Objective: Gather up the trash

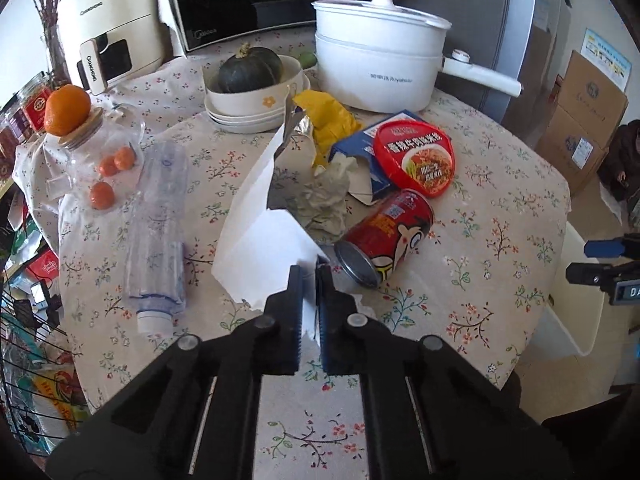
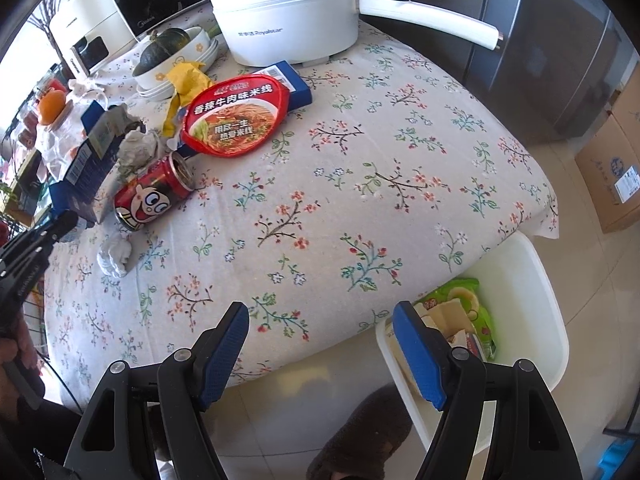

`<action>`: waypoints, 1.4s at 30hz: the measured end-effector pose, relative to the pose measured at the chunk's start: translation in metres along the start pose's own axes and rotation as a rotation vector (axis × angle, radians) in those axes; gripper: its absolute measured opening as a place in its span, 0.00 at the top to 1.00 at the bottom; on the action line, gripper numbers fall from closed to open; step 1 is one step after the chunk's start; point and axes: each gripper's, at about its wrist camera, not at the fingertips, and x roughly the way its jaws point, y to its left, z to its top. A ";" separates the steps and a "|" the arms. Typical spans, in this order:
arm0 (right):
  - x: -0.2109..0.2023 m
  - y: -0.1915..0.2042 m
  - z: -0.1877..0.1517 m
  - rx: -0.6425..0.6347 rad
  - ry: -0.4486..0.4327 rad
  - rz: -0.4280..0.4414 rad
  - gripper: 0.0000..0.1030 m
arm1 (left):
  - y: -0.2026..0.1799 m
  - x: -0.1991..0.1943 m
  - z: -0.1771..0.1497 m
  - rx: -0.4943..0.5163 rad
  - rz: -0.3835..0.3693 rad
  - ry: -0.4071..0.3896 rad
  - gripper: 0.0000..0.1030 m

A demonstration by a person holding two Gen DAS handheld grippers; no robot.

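Observation:
My left gripper point(image 1: 309, 276) is shut on the near edge of a white paper box point(image 1: 256, 216) and holds it tilted above the floral tablecloth. Past it lie a red drink can point(image 1: 386, 238) on its side, a crumpled tissue point(image 1: 326, 196), a red noodle-bowl lid point(image 1: 414, 156) on a blue carton point(image 1: 360, 148), and a yellow wrapper point(image 1: 328, 118). An empty plastic bottle point(image 1: 158, 236) lies to the left. My right gripper point(image 2: 322, 322) is open and empty at the table's near edge, beside the white bin point(image 2: 536, 280) that holds some wrappers. A small tissue wad point(image 2: 115, 257) lies near the can point(image 2: 154, 196).
A white electric pot point(image 1: 374, 62) with a long handle stands at the back, beside a bowl stack holding a dark squash point(image 1: 250, 70). A jar with oranges point(image 1: 96, 152) and a microwave point(image 1: 240, 0) are at the left back. Cardboard boxes point(image 2: 616, 176) stand on the floor at right.

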 end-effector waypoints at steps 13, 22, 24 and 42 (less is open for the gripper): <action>0.008 0.089 0.023 -0.089 -0.019 0.063 0.26 | 0.064 -0.046 -0.019 -0.187 -0.145 -0.036 0.98; 0.035 0.151 0.043 -0.211 -0.023 0.067 0.16 | 0.097 -0.063 -0.044 -0.230 -0.162 -0.048 0.98; 0.043 0.157 0.050 -0.220 -0.025 0.061 0.14 | 0.101 -0.062 -0.048 -0.229 -0.161 -0.043 0.98; 0.100 0.185 0.085 -0.286 -0.003 -0.026 0.12 | 0.104 -0.059 -0.054 -0.206 -0.142 -0.024 0.98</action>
